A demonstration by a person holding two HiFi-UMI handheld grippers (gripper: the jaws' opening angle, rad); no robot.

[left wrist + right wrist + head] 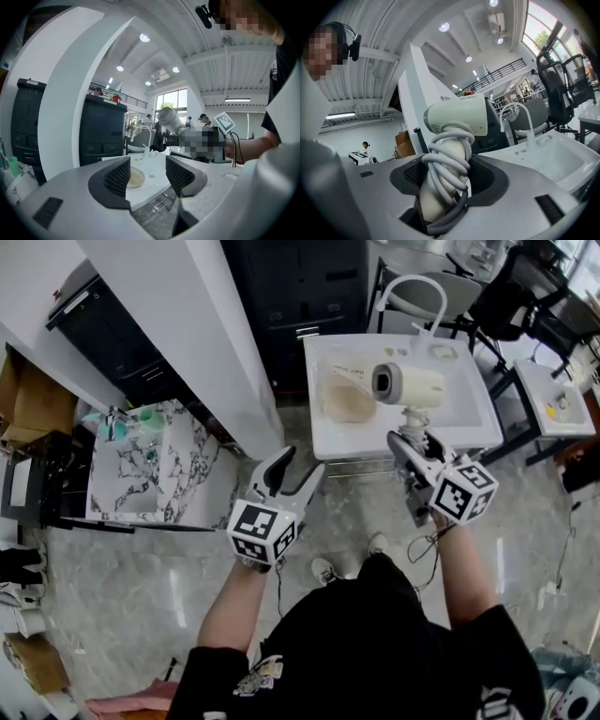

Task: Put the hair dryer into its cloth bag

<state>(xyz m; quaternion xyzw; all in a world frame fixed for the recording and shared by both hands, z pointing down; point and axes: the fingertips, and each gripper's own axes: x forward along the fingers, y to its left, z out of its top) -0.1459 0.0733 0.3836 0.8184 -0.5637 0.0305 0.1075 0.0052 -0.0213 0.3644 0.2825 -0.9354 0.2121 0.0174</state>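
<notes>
**Item 1: hair dryer [408, 383].** Cream-white, upright in the air over the near edge of the white basin counter [469, 423]. The barrel is level, with one round end facing your left. Its grey cord [449, 154] is coiled round the handle, probably so that nothing trails while you bag it.

**Item 2: your right gripper [413, 448].** It is clenched on the cord-wrapped handle, with a pad on each side. You hold it low on the handle, which leaves the whole barrel clear, and that looks useful for feeding it into a bag head first.

**Item 3: your left gripper [294, 474].** It is released, with the jaws apart and nothing between them. It points toward the counter and appears kept free to lift or spread the bag.

**Item 4: cloth bag [346, 400].** Beige, lying flat on the counter just left of the dryer, and neither gripper touches it. Which side its mouth is on cannot be told.

**Status.** The dryer is outside the bag. In my judgement the bag must be opened before the dryer can go in.
</notes>
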